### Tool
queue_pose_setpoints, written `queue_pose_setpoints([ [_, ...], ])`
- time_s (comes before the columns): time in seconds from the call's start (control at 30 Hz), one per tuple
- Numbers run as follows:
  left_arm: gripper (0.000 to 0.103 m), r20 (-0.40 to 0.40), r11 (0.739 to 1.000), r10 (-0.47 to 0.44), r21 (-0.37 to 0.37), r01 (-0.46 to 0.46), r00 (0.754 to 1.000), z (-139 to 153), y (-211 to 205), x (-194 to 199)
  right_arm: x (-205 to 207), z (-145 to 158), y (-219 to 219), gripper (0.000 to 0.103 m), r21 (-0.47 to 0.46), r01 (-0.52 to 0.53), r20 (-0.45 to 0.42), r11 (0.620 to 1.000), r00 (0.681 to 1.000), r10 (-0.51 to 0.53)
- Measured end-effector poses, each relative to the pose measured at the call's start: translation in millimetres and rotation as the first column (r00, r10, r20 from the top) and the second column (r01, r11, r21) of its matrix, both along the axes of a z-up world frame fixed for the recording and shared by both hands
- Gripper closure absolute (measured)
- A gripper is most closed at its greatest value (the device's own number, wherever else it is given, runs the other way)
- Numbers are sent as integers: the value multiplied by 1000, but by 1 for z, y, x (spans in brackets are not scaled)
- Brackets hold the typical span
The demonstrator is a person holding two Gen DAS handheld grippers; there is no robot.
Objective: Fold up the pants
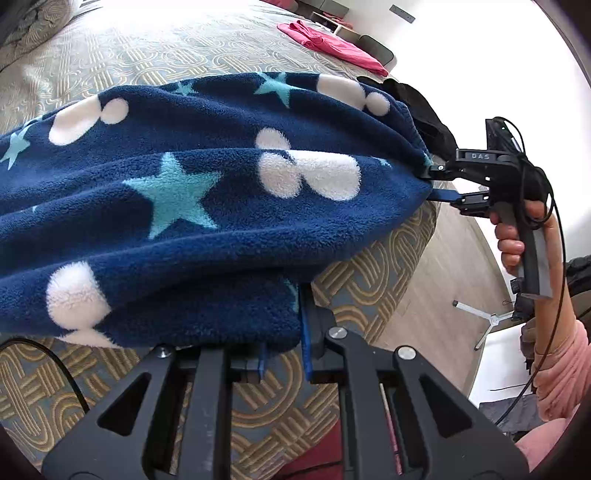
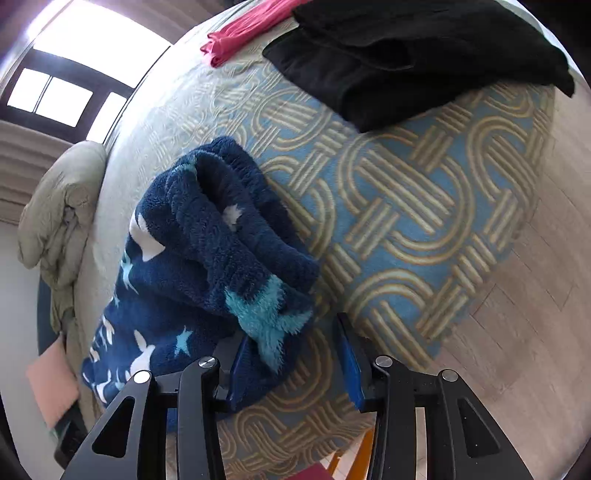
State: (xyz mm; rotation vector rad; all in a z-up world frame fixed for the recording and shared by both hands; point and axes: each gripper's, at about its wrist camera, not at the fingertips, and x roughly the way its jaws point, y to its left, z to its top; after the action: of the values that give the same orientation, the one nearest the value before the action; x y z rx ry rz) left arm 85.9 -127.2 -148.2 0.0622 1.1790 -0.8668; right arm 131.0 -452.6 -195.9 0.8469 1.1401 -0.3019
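Observation:
The navy fleece pants (image 1: pixel 192 206), printed with teal stars and white blobs, stretch across the patterned bed in the left wrist view. My left gripper (image 1: pixel 283 347) is shut on their near edge, with the fleece clamped between the blue fingers (image 1: pixel 306 332). At the far right end of the cloth, a hand (image 1: pixel 513 240) holds my right gripper (image 1: pixel 437 182). In the right wrist view the pants (image 2: pixel 207 258) lie bunched in thick folds. My right gripper (image 2: pixel 295 365) stands open there. A teal-star corner rests against the left finger (image 2: pixel 240 369), and the right finger is clear of the cloth.
A black garment (image 2: pixel 406 55) and a pink one (image 2: pixel 243 33) lie further along the bedspread (image 2: pixel 406 221). A beige duvet (image 2: pixel 62 206) bunches at the bed's left side. Wooden floor (image 2: pixel 535 295) lies beyond the bed's edge, where a white tripod (image 1: pixel 487 321) stands.

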Motion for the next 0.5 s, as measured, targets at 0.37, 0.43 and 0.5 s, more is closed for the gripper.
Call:
queue_pose_setpoints([
  [0.37, 89, 9, 1000, 23, 8, -23, 1000, -2, -6, 6, 74, 69, 28, 43, -425, -256, 32, 868, 954, 297],
  [0.43, 89, 5, 1000, 28, 10, -28, 1000, -4, -6, 6, 91, 54, 26, 43, -359, -287, 10, 888, 950, 311],
  [0.5, 89, 10, 1000, 23, 17, -23, 1000, -5, -8, 7, 105, 41, 28, 48, -300, -293, 14, 908, 950, 312],
])
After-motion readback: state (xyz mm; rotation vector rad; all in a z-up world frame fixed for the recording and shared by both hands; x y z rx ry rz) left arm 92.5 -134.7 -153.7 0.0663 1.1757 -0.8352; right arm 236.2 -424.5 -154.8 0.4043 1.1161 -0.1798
